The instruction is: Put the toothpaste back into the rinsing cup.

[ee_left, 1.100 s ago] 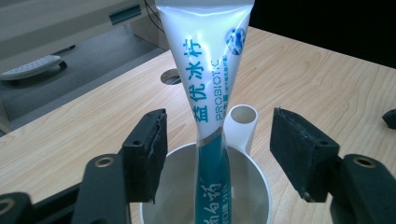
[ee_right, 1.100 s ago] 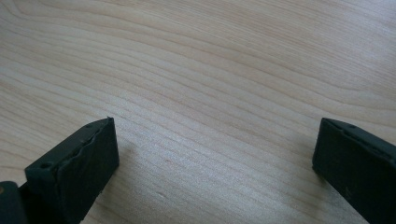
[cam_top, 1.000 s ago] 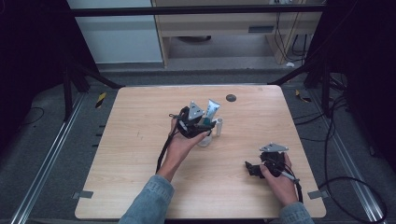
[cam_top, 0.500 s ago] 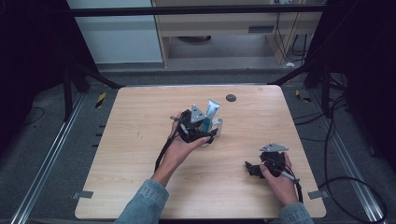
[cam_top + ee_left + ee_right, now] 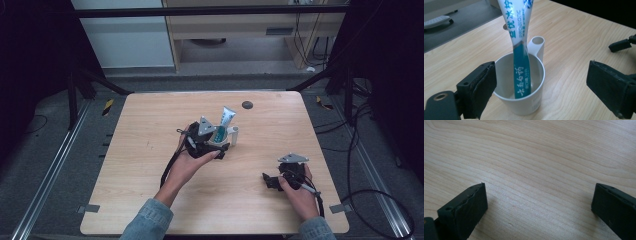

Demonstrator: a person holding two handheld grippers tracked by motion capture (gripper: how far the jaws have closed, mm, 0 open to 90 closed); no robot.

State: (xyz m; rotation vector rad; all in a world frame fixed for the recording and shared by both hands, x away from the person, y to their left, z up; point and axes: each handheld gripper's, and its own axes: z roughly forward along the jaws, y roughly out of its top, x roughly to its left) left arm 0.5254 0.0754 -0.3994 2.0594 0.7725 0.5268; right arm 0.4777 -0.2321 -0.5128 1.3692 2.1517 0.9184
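While both grippers' jaws stand spread, "PROBIOTIC" reads on the toothpaste tube (image 5: 520, 62) in the white cup (image 5: 534, 82).

Toothpaste tube (image 5: 226, 120) upright in white cup (image 5: 231, 136), left gripper (image 5: 220, 145) beside it

Print on the toothpaste tube (image 5: 521, 45)

Reads "PROBIOTIC" in small blue capitals on the white upper part, beside large blue Chinese characters; carries white Chinese characters down the teal lower part; smaller lines too fine to read.
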